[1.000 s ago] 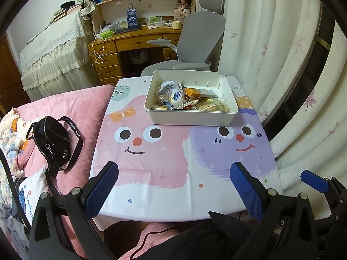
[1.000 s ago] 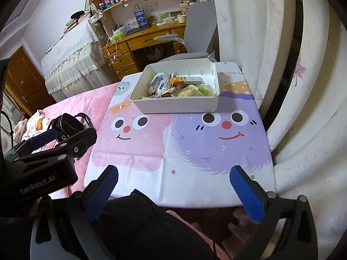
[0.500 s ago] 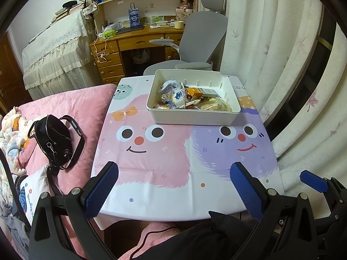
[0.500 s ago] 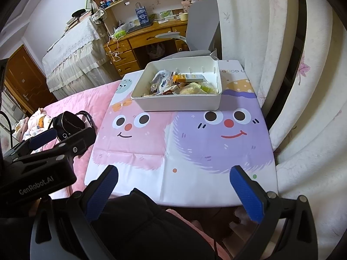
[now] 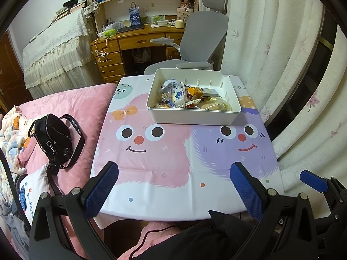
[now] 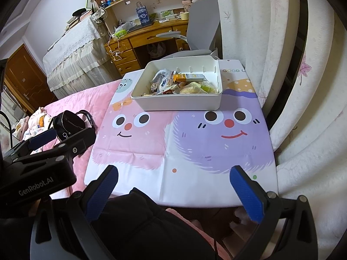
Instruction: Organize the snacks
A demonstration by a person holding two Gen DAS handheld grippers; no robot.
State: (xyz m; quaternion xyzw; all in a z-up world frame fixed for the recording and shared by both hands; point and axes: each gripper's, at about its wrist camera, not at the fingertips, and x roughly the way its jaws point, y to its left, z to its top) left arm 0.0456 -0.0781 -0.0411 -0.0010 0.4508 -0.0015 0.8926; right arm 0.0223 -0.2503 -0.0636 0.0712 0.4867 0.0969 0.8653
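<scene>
A white plastic bin stands at the far end of a small table with a cartoon-face cloth. Inside it lie several wrapped snacks, among them an orange and yellow box. My left gripper hangs open over the table's near edge, nothing between its blue pads. My right gripper is likewise open and empty at the near edge, far from the bin. Each gripper shows at the other view's edge.
A pink bed with a black bag borders the table on the left. White curtains hang close on the right. A grey office chair and wooden desk stand behind the bin.
Both grippers have drifted slightly, so the table and bin sit a little lower and further right in the views. Both stay open and empty.
</scene>
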